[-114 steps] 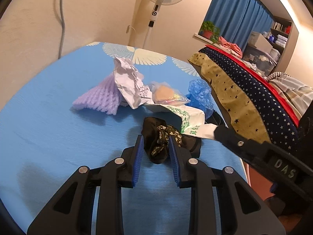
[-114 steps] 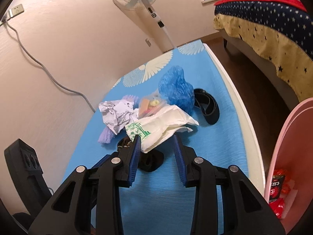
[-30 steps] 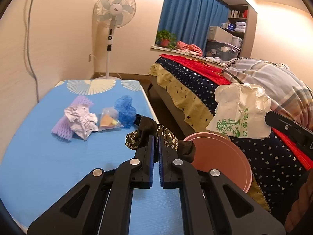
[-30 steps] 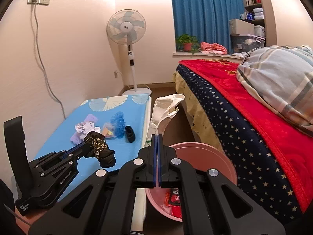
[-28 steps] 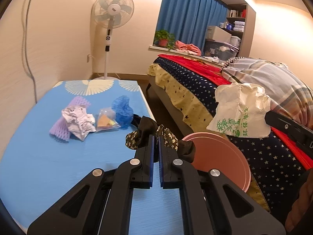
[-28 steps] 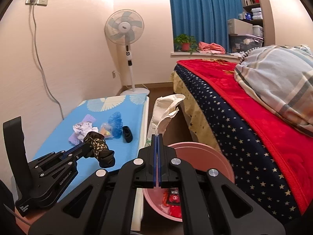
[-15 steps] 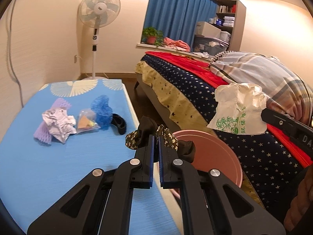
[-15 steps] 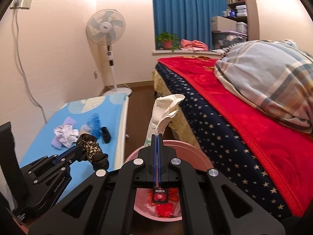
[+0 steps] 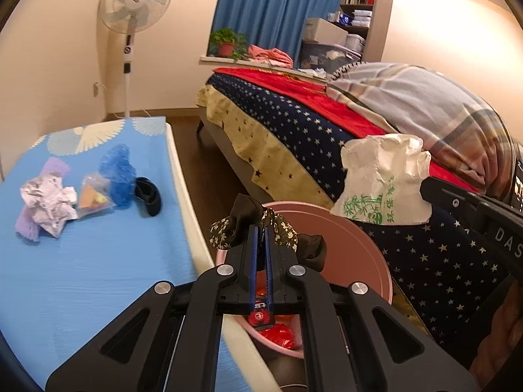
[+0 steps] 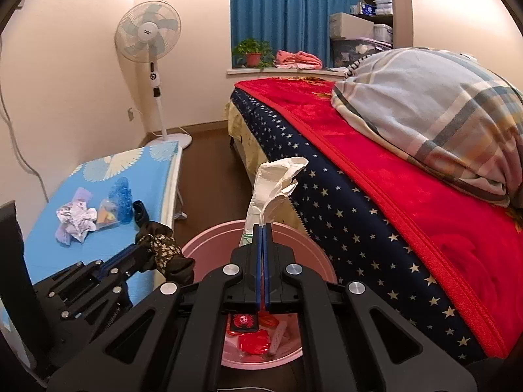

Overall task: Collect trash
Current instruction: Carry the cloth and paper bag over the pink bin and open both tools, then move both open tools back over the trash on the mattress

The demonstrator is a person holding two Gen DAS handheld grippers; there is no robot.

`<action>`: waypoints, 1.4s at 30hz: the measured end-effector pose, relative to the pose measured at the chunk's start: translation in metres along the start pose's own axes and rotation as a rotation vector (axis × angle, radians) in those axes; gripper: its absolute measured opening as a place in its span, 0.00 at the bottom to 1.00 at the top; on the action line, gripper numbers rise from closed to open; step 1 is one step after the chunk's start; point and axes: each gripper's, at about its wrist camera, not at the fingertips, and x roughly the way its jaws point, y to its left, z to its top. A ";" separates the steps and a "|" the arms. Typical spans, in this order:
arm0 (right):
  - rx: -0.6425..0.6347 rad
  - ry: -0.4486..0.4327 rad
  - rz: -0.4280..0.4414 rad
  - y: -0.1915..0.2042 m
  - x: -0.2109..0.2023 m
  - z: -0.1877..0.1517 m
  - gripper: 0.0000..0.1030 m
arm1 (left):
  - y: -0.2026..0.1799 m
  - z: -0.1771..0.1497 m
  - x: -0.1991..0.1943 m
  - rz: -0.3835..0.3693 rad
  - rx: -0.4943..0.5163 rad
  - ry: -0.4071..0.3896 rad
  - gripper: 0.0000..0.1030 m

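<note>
White letters "DAS" on the black body of your right gripper (image 9: pixel 425 189), green bamboo print with green characters too small to read on the white bag (image 9: pixel 382 183) it pinches, fan badge unreadable.

Lifted dark floral cloth (image 9: pixel 253 228) and white bag (image 10: pixel 274 183) off the table (image 9: pixel 81 261); both now over the pink bin (image 9: pixel 366 248) ahead of my tongs.
</note>
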 end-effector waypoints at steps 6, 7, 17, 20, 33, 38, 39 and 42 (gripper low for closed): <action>0.012 0.023 -0.030 -0.004 0.010 -0.003 0.01 | -0.006 -0.005 0.017 -0.037 0.001 0.035 0.04; 0.015 0.026 -0.032 -0.004 0.011 -0.003 0.01 | -0.007 -0.005 0.019 -0.049 0.003 0.040 0.04; 0.031 0.037 -0.076 -0.009 0.015 -0.004 0.07 | -0.009 -0.010 0.025 -0.055 0.001 0.061 0.24; 0.037 0.034 -0.069 -0.009 0.014 -0.005 0.16 | -0.008 -0.010 0.022 -0.052 0.010 0.056 0.24; 0.012 -0.053 0.045 0.022 0.004 -0.005 0.30 | 0.028 -0.006 -0.007 0.027 -0.018 0.005 0.24; 0.011 -0.071 0.104 0.040 0.010 -0.006 0.30 | 0.052 -0.004 -0.019 0.082 -0.047 -0.023 0.24; 0.012 -0.075 0.119 0.045 0.011 -0.006 0.30 | 0.056 -0.003 -0.021 0.092 -0.054 -0.029 0.24; 0.012 -0.082 0.153 0.055 0.017 -0.005 0.30 | 0.073 -0.002 -0.026 0.132 -0.074 -0.045 0.24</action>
